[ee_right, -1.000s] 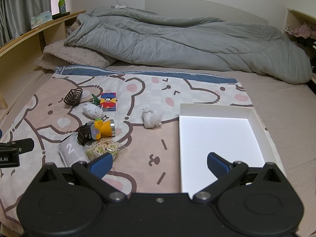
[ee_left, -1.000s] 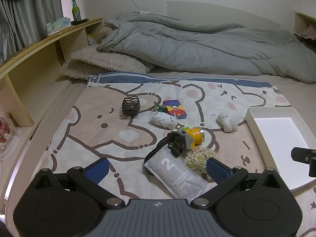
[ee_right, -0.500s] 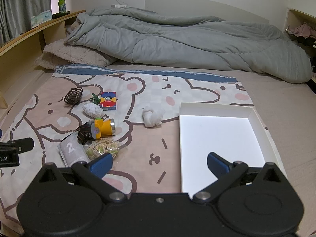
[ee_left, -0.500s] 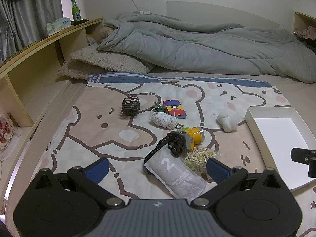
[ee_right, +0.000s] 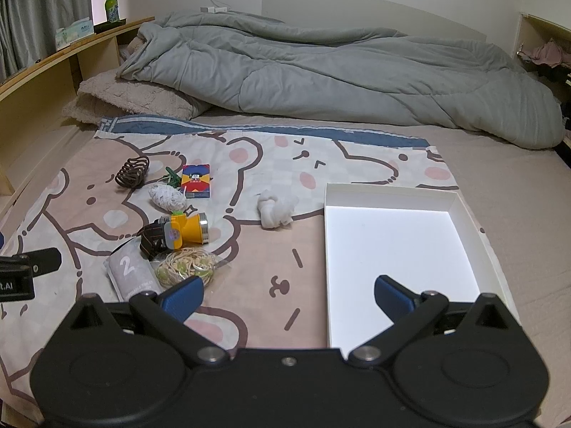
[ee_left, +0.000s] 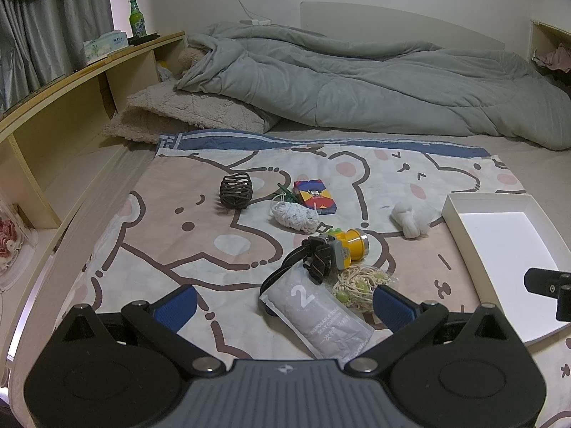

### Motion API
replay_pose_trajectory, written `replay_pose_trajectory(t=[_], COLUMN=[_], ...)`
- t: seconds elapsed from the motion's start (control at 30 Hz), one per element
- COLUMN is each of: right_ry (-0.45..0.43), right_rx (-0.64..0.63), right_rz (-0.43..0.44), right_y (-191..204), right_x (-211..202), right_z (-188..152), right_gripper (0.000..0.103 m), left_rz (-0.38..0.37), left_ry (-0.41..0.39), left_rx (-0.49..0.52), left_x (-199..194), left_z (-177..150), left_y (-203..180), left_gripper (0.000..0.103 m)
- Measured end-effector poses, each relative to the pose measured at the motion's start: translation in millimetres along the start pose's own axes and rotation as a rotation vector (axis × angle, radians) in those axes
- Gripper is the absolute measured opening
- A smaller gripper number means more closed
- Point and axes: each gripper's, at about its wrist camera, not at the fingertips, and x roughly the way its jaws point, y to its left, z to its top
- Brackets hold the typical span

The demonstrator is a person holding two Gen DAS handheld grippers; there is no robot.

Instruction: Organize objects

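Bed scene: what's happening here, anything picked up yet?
Nothing yet. Both grippers, left and right, hover open and hold nothing, low over the bear-print sheet. The white box holds nothing. The headlamp, grey pouch, rubber bands, card box and white cloth all lie on the sheet left of it.

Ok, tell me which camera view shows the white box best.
The right wrist view. There the white box lies whole in frame, all four walls and its bare floor visible, ahead of the open right gripper. The left wrist view catches the box only at its right edge, with its near end cut off behind the other gripper's black tip.
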Motion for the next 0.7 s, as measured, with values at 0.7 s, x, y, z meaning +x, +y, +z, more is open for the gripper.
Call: replay_pose_trajectory(t=[0.7], right_ry=[0.004], right_rx=[0.000], right_rz=[0.000], right_y=[0.5], right_x=[0.2], right_z=[-2.0], right_gripper=[0.103], left_rz=[0.000], left_ry=[0.000], left_rx=[0.000], left_x=[0.0], left_z=[-0.2], left_y=[-0.7], left_gripper=[0.103])
